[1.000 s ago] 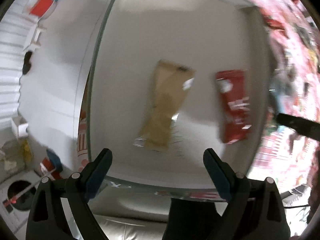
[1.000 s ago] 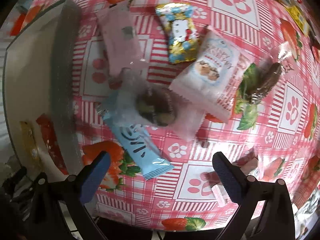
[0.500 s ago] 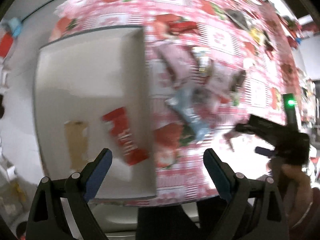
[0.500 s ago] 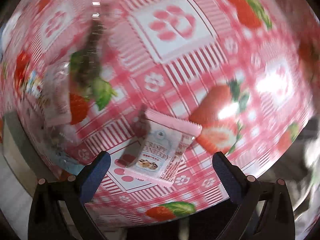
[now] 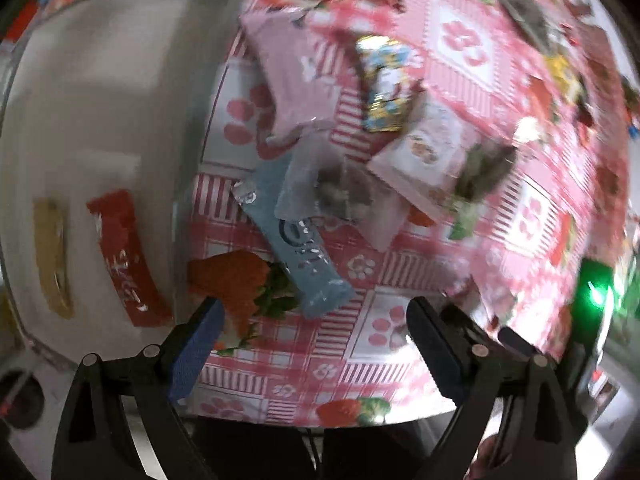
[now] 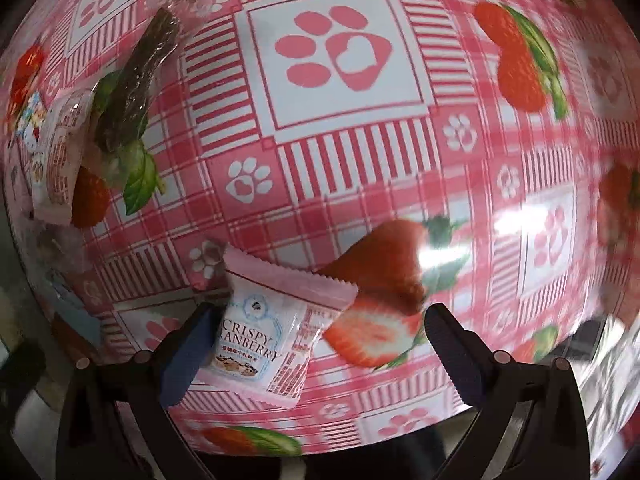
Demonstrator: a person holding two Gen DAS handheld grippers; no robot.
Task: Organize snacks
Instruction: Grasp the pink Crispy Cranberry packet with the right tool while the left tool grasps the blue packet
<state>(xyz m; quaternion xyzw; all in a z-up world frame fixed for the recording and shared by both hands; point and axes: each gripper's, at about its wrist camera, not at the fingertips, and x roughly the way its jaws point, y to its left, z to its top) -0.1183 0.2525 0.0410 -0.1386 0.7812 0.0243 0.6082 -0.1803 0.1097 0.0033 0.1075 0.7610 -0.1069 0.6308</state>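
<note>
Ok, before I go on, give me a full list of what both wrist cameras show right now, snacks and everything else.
tray: one, white, left of the snack pile.
red packet: one, in the tray.
tan packet: one, in the tray, left of the red one.
blue bar: one, light blue, on the cloth beside the tray.
pink packet: one, beyond the blue bar.
cartoon candy: one, blue and gold, mid pile.
clear wrapped dark snacks: at least two, in the pile.
cranberry packets: two, pink and white, one between the right fingers, one in the pile.
tablecloth: pink check, strawberries, paws.
left gripper: open, empty.
right gripper: open, around a cranberry packet.
</note>
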